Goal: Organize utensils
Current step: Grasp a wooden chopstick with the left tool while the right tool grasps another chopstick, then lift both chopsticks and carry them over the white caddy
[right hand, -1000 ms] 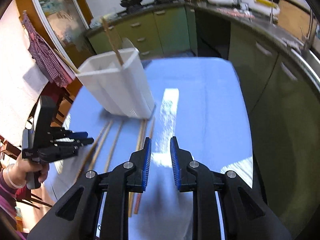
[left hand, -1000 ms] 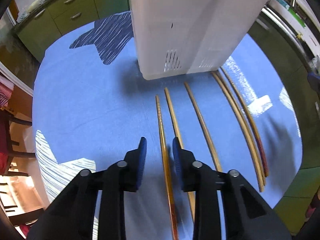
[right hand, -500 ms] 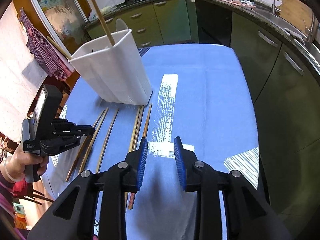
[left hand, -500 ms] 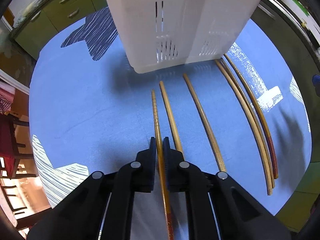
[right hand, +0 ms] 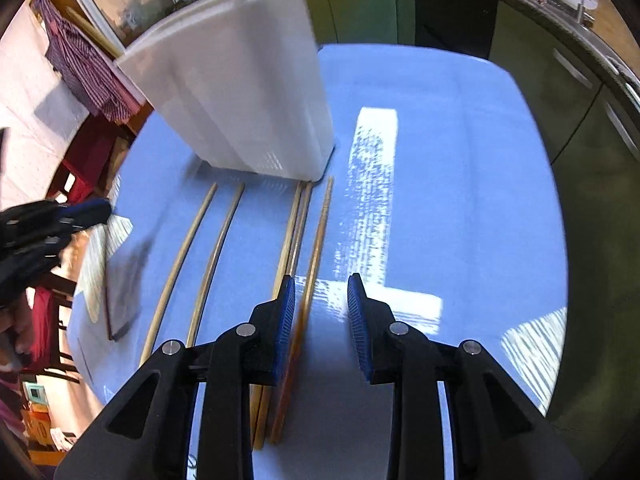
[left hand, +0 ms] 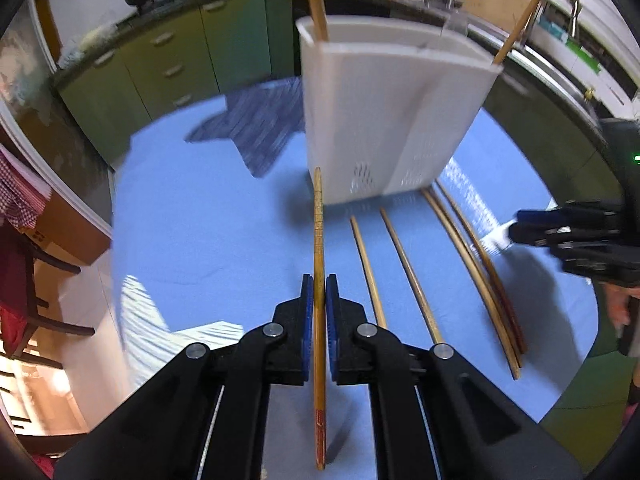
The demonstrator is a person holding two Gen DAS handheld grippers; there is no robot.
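The chopstick is pinched between the pads of my left gripper, lifted off the blue table and pointing at the white utensil holder. Held off-centre, it could pivot or slip, or its tip could knock the holder's wall. My right gripper hangs spread over another chopstick lying flat; closing there could nudge the neighbouring pair.

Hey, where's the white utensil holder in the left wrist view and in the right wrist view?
Left wrist: white utensil holder stands upper centre, beyond the chopstick pinched in the left claw.
Right wrist: holder upper left of centre.
Shared landmark: loose chopsticks lying on the blue tablecloth before it.
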